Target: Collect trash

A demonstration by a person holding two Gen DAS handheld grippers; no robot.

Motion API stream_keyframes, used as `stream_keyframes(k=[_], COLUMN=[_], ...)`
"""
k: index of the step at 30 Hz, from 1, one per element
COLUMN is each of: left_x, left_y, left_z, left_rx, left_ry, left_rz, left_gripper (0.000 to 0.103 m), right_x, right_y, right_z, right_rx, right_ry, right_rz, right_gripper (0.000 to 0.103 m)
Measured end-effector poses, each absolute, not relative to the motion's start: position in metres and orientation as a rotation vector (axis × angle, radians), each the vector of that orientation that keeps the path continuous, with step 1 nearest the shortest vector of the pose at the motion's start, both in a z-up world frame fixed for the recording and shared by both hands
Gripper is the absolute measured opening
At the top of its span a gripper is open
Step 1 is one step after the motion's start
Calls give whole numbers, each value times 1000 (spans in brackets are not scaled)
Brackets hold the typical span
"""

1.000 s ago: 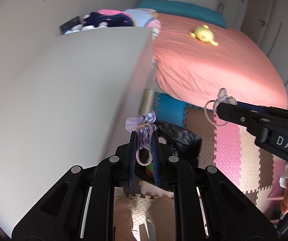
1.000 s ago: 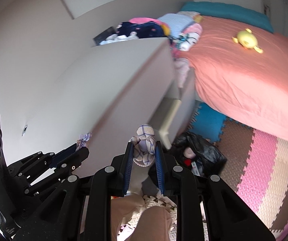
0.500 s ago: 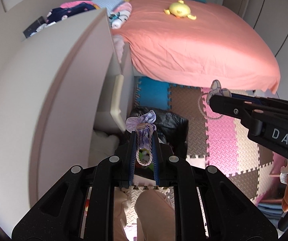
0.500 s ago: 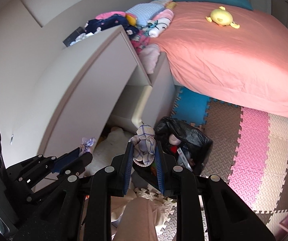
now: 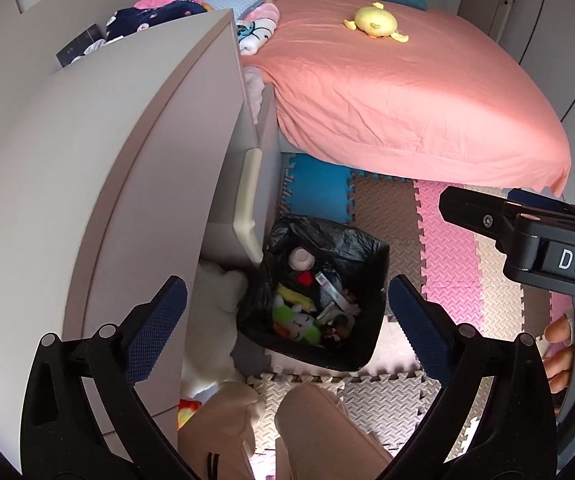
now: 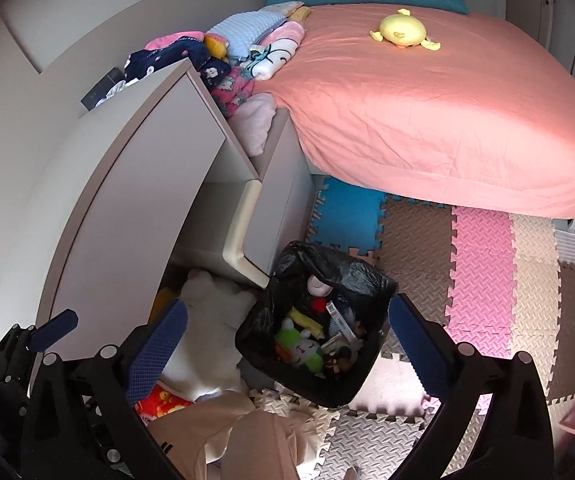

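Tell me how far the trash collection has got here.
Done: the black-lined bin already holds assorted items. In hand: nothing; the left tongs and right tongs have just been opening, empty above it. Left: no loose trash shows on the foam mat.

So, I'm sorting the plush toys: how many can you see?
3, maybe more hidden: a yellow plush on the bed, a green plush in the black trash bag, a white plush beside it.
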State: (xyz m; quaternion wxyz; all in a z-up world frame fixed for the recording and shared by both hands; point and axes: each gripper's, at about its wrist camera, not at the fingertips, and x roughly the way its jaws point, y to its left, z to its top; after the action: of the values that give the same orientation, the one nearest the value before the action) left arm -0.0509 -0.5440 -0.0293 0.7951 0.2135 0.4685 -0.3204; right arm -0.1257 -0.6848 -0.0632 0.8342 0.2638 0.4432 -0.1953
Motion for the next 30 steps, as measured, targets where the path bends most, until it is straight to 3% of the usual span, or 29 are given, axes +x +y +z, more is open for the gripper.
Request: stream_keyframes(k=[15,30], left_x=[-41,1], left_y=[-495,-382], left_z=[22,63], left_rx=[420,294], left_ry=[953,920], left_rz=[-664,-520], left_gripper=[97,97], right_x=[-100,-34], right_y=[-635,-529], right_z=[-24,23], right_rx=[491,335], right_ry=[902,891], right_rz=[-363,-193], right_gripper=[100,100])
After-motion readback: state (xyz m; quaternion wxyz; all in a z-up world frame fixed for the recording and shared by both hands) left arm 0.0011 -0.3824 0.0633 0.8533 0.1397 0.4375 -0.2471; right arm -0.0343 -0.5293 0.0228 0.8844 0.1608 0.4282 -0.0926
